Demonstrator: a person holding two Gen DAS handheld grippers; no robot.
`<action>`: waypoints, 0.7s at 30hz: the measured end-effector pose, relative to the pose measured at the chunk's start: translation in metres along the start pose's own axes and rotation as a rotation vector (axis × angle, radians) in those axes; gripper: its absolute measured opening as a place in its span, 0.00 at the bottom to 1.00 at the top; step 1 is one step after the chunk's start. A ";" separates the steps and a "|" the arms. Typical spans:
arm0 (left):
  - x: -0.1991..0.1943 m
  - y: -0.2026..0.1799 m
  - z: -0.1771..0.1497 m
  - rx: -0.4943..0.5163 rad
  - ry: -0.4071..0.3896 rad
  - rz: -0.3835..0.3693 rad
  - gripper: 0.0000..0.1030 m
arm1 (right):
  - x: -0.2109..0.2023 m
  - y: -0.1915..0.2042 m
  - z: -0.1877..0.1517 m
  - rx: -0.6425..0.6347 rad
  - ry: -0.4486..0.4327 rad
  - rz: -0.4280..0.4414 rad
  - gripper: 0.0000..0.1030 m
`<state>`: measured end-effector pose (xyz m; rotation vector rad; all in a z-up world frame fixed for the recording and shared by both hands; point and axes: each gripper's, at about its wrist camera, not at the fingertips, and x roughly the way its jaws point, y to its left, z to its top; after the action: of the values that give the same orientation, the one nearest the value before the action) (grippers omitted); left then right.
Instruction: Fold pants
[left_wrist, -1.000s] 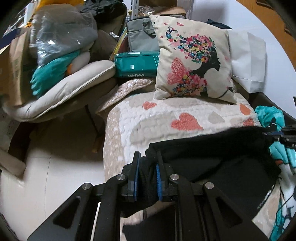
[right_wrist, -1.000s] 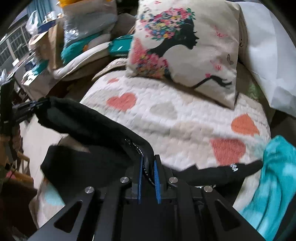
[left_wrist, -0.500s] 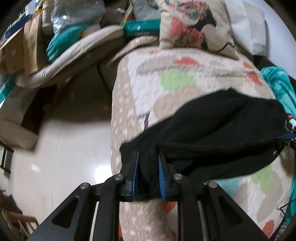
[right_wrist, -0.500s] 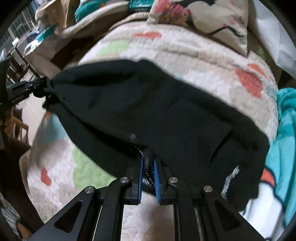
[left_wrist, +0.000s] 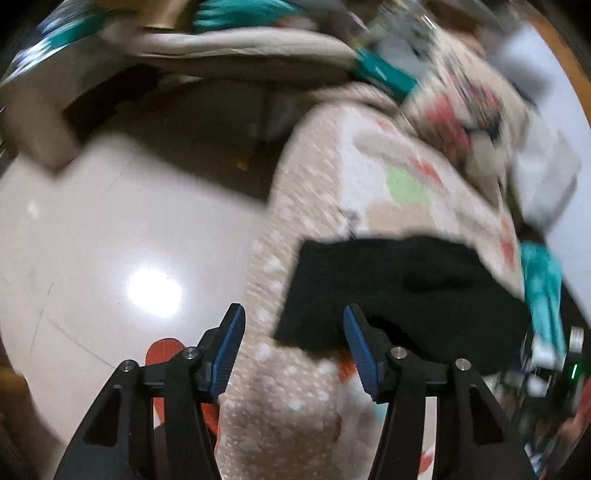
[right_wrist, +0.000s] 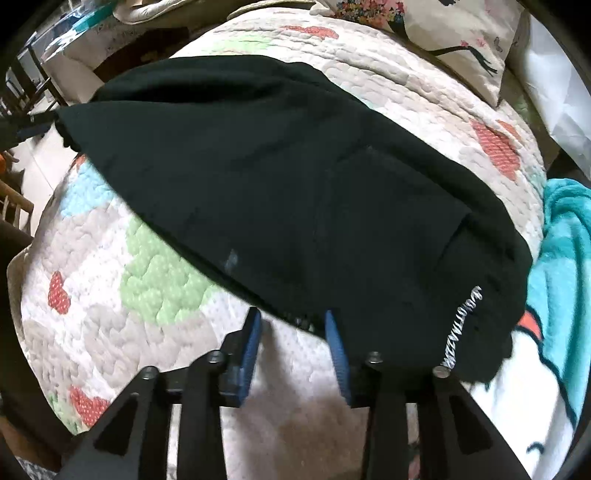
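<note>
The black pants (right_wrist: 295, 177) lie folded across the heart-patterned quilt (right_wrist: 155, 280). A white logo runs along their right edge. My right gripper (right_wrist: 293, 325) is open, its blue pads at the pants' near edge with nothing held. In the blurred left wrist view the pants (left_wrist: 399, 291) lie at the quilt's left edge (left_wrist: 280, 387). My left gripper (left_wrist: 293, 325) is open wide and empty, its right finger by the pants' near left corner.
A printed pillow (right_wrist: 436, 26) leans at the head of the bed. A teal blanket (right_wrist: 565, 258) lies right of the pants. White tiled floor (left_wrist: 110, 258) lies left of the bed, with piled cushions and bags (left_wrist: 221, 37) beyond.
Both grippers laid the pants down on the quilt and opened, letting go of the fabric. The left gripper has swung left and back, blurring its view.
</note>
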<state>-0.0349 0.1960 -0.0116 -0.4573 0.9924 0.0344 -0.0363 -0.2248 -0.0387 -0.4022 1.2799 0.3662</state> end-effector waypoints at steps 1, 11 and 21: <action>-0.005 0.008 0.002 -0.047 -0.023 -0.002 0.53 | -0.004 0.000 -0.002 0.003 -0.002 -0.004 0.45; 0.023 -0.005 -0.011 -0.205 0.063 -0.043 0.53 | -0.066 0.031 0.043 -0.039 -0.222 0.148 0.45; 0.058 -0.010 -0.046 -0.203 0.192 -0.028 0.43 | -0.038 0.172 0.184 -0.350 -0.216 0.336 0.45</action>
<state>-0.0376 0.1590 -0.0761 -0.6701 1.1763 0.0679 0.0274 0.0129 0.0268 -0.4287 1.0704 0.9026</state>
